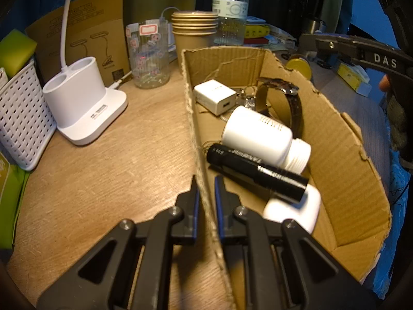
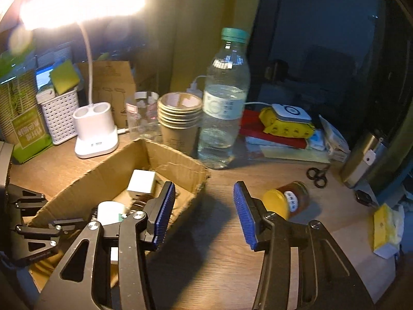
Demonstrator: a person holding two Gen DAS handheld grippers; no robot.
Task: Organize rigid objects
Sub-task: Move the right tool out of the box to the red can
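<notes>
A: Biggest first?
B: Cardboard box (image 1: 343,139) on the wooden desk (image 1: 108,175); inside, white pill bottle (image 1: 260,137) lying against black flashlight (image 1: 258,173), white charger cube (image 1: 215,97) toward the far wall, wristwatch (image 1: 289,98) beside it.
A: Outside the box?
B: Yellow-lidded jar (image 2: 286,200) lying on its side, just right of it.
A: Tools?
B: Left gripper (image 1: 205,183) clenched on the box's near wall. Right gripper (image 2: 204,209) released, nothing between its jaws, above desk between box and jar.

A white lamp base (image 1: 85,103) stands on the desk (image 1: 116,175) toward its back edge, just beside a white basket (image 1: 23,126). Behind it leans a brown carton (image 1: 85,33). A water bottle (image 2: 224,103) rises beside stacked paper cups (image 2: 179,118); scissors (image 2: 317,177) lie near the right edge.
</notes>
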